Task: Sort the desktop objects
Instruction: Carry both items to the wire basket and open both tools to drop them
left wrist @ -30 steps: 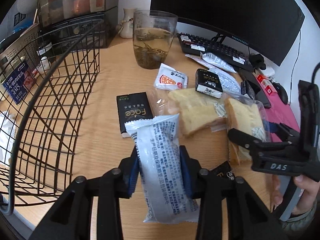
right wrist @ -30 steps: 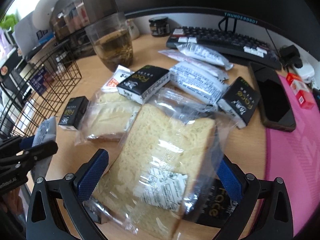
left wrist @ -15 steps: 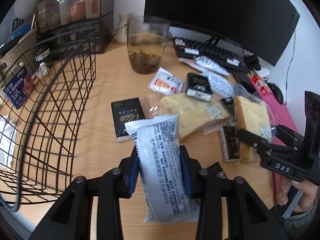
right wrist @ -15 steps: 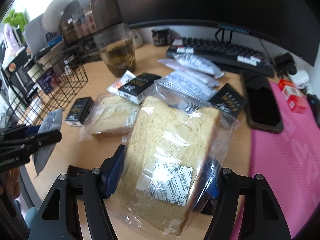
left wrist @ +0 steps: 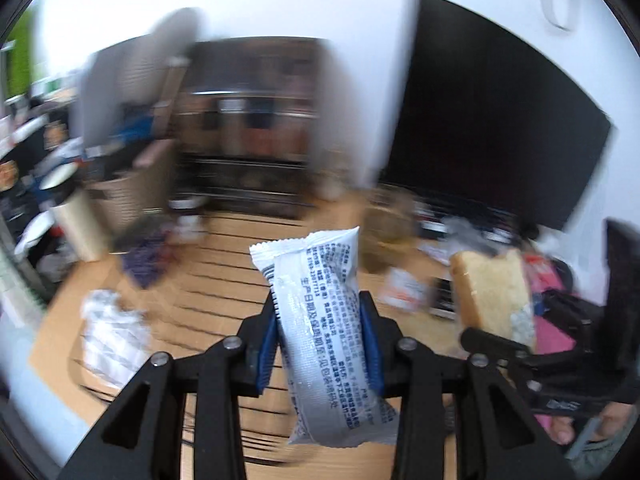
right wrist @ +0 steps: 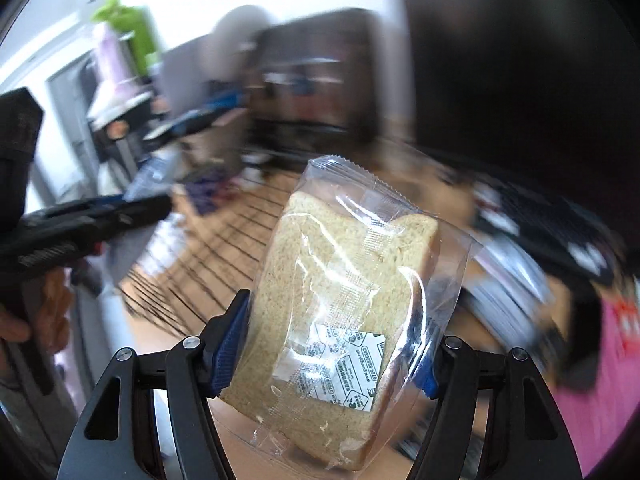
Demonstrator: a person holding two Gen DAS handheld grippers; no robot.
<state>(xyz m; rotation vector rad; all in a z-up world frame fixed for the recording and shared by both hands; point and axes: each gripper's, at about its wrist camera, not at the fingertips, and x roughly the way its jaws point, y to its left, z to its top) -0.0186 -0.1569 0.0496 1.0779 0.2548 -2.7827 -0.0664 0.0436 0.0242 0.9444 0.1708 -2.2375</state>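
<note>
Jaws, left gripper [left wrist: 320, 344]: closed on the white snack packet [left wrist: 324, 332], blue pads pressing its two long sides at mid-length; packet stands nearly upright, top seal above the jaws, lower end hanging below them.

Jaws, right gripper [right wrist: 326, 354]: closed on the bagged bread slice [right wrist: 340, 300], gripped across its lower half, the crimped bag top rising clear above.

Handling, judged: both items light. Packet is film-wrapped and likely slippery; the mid-body hold suits it. Bread is soft and crushable (loose clear bag may slide over the slice), so light pressure on the slice's edges is wanted.

Surroundings: dark wire grid [left wrist: 224, 280] beyond and below both jaws, over the wooden worktop [left wrist: 72, 292]; monitor [left wrist: 492, 120] beyond, to the right. Background heavily blurred.
</note>
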